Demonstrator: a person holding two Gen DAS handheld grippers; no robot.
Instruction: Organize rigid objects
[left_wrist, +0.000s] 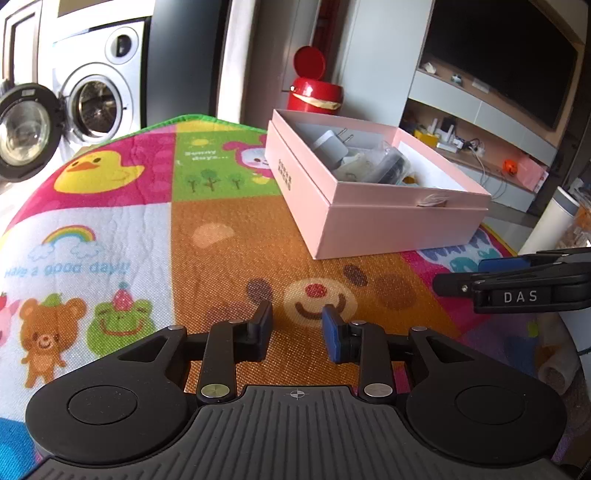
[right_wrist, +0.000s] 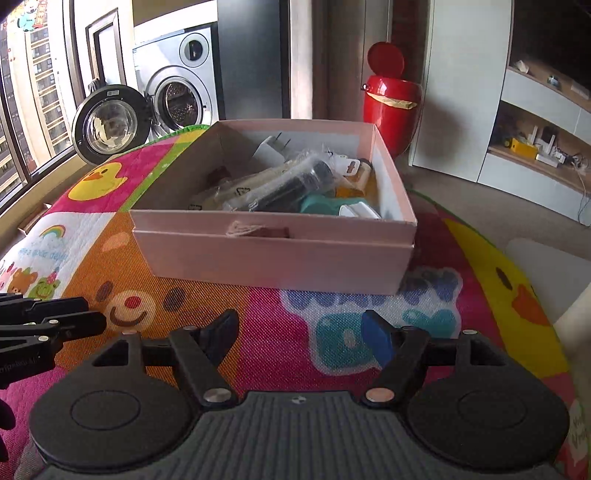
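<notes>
A pink cardboard box (left_wrist: 369, 221) stands open on the colourful cartoon mat (left_wrist: 221, 258); it also shows in the right wrist view (right_wrist: 273, 254). Inside lie a grey plug adapter (left_wrist: 330, 147), a black cylinder in clear wrap (right_wrist: 295, 186), a teal item (right_wrist: 325, 205) and other small objects. My left gripper (left_wrist: 297, 328) is open and empty, low over the mat in front of the box. My right gripper (right_wrist: 299, 332) is open and empty, near the box's front wall; it also shows in the left wrist view (left_wrist: 517, 284).
A red bin (right_wrist: 391, 107) with a raised lid stands behind the box. A washing machine (right_wrist: 177, 96) with its door open is at the back left. A TV shelf unit (left_wrist: 480, 122) runs along the right. The mat's edge drops off at the right.
</notes>
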